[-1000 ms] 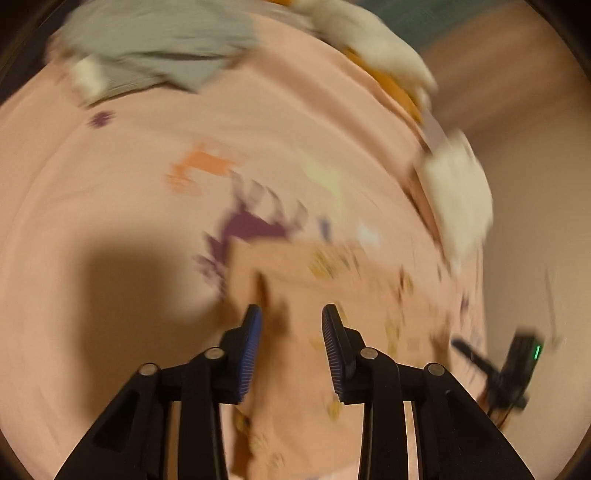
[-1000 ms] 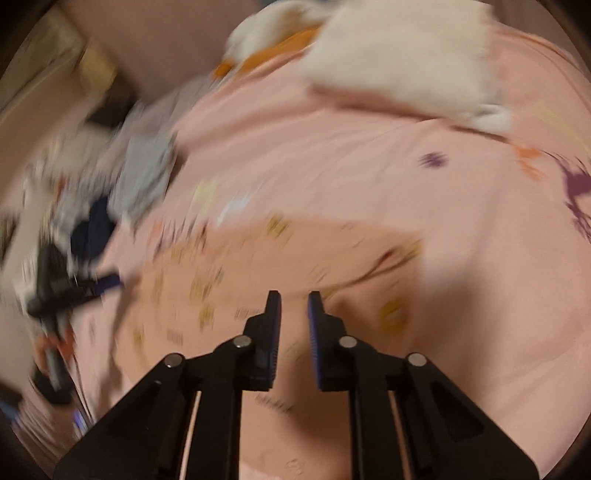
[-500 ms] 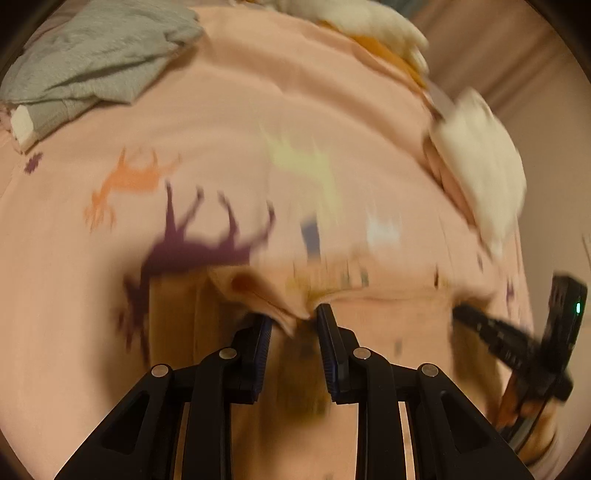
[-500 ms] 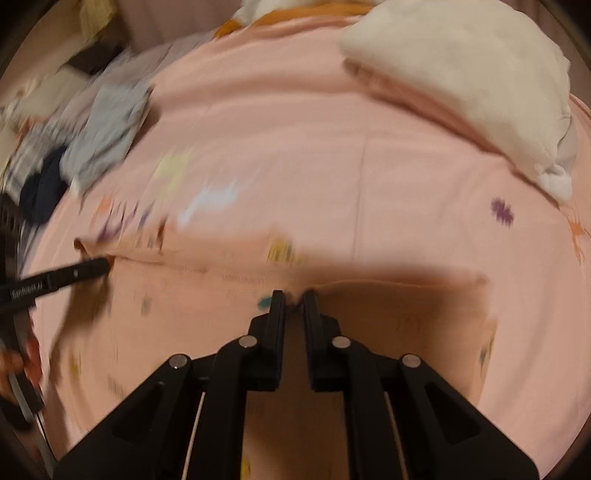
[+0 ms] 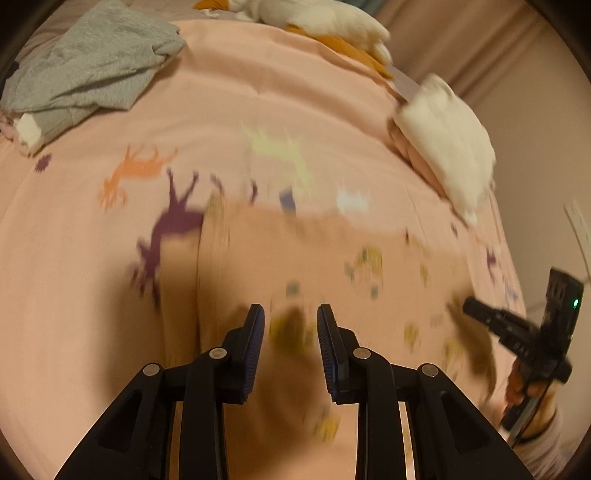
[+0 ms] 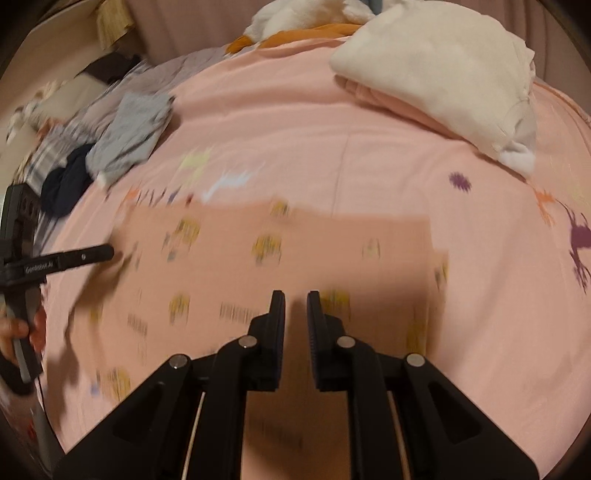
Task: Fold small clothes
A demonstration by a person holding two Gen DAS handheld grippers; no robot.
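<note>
A small peach garment with little yellow prints lies flat on the pink bed sheet, its far edge straight. My left gripper hovers over its near part, open, with no cloth between the fingers. In the right wrist view the same garment spreads under my right gripper, whose jaws stand a narrow gap apart and are opening, with nothing pinched. Each gripper shows in the other's view: the right gripper at the garment's right end, the left gripper at its left end.
A crumpled grey garment lies at the sheet's far left. A folded white and pink stack sits far right. A white and orange plush is at the back. More loose clothes pile at the bed's left edge.
Half a second ago both grippers pinched a raised fold of the garment. Now the cloth lies flat and both sets of jaws are off it, drawn back toward the near side.
</note>
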